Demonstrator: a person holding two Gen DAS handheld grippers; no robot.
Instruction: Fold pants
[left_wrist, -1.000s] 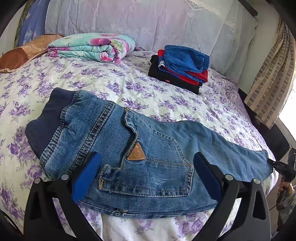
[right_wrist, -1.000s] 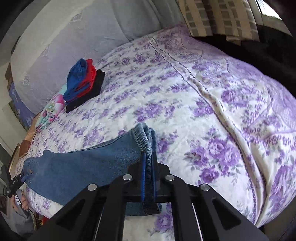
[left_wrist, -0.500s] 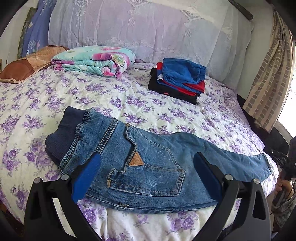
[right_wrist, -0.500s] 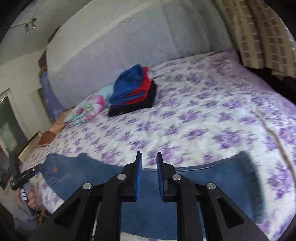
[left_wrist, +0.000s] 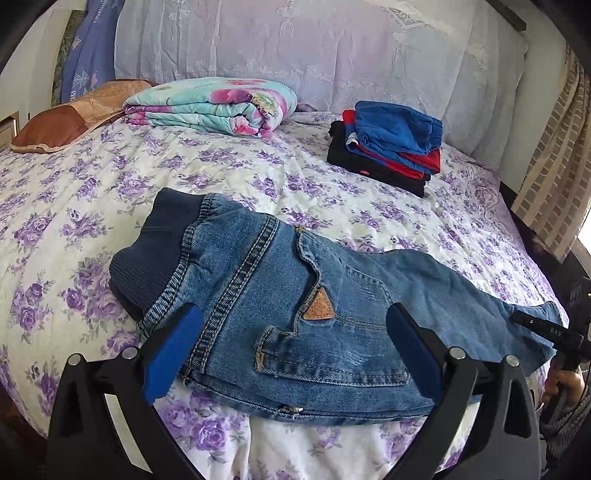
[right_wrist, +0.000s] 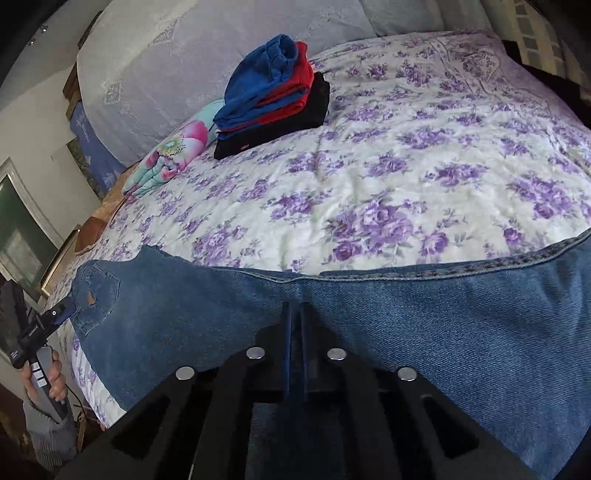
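across the bed (left_wrist: 332, 192) near its front edge lie the jeans (left_wrist: 295, 314), flat, waistband to the left, leg running right. left claw (left_wrist: 291, 347) hangs wide above the seat, pads clear of the cloth. right claw (right_wrist: 295, 325) is narrow over the leg, pads nearly together; whether denim is pinched i cannot tell. folded clothes (left_wrist: 388, 144) and a blanket (left_wrist: 214, 107) sit by the headboard.

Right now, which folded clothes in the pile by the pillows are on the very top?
The blue ones. They sit on top of the red piece, and the black piece is at the bottom, touching the bedspread.
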